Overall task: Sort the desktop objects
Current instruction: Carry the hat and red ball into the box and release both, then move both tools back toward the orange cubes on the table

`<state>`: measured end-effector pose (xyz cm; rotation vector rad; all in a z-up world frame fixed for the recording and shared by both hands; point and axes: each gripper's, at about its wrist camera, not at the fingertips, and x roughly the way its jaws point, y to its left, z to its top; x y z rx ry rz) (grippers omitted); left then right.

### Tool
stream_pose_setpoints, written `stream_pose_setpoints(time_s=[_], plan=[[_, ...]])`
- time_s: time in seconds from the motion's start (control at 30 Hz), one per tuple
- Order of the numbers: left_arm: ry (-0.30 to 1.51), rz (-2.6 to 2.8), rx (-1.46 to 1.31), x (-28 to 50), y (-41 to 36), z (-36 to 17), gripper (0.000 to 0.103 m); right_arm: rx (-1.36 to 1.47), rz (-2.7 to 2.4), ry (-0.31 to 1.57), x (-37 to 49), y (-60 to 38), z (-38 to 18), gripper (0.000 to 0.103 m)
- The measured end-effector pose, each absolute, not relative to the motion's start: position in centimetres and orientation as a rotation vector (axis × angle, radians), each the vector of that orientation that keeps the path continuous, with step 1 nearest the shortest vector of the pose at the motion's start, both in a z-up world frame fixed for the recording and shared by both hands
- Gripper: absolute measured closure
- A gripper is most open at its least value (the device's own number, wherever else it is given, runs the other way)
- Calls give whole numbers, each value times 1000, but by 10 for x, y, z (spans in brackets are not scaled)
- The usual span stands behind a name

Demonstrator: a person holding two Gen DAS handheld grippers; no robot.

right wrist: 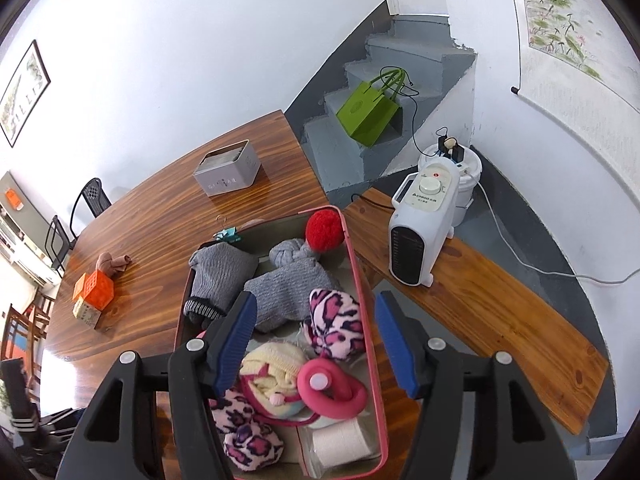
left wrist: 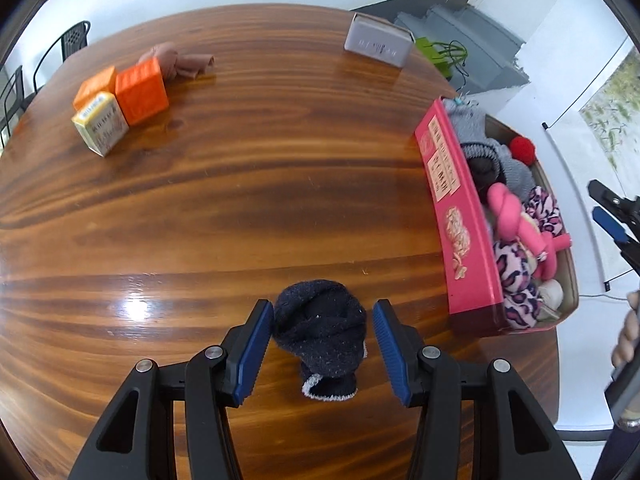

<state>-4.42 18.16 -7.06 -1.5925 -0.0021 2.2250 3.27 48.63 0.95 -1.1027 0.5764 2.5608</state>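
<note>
Wooden desk (left wrist: 200,208) under both grippers. Left gripper (left wrist: 323,350) spread wide, low over desk, dark knit sock (left wrist: 320,330) lying between pads, apparently untouched. Right gripper (right wrist: 316,346) spread wide, empty, hovering above pink box (right wrist: 360,280) full of socks.

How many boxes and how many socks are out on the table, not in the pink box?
Small boxes: 3, namely orange box, second orange box, yellow box
Grey tin: 1
Socks: 2, namely dark sock, tan sock
Total: 6
</note>
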Motion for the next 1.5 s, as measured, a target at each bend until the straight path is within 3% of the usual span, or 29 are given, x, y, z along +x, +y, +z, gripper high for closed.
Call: stream_pose_setpoints(time_s=[0.27, 0.7, 1.0, 1.13, 1.2, 1.5], plan=[[9, 2238, -1593, -46, 187, -86, 53, -1077, 2548, 559, 60, 491, 18, 37], [29, 2246, -1245, -84, 284, 11, 53, -978, 2495, 638, 106, 515, 29, 37], [39, 2182, -1208, -125, 365, 20, 51, -986, 2489, 649, 116, 510, 29, 37], [34, 2195, -1221, -128, 362, 20, 50, -1003, 2496, 649, 113, 505, 26, 37], [25, 2201, -1229, -128, 352, 20, 44, -1011, 2499, 650, 112, 503, 25, 37], [-46, 2270, -1289, -129, 280, 10, 44, -1071, 2580, 613, 84, 472, 25, 37]])
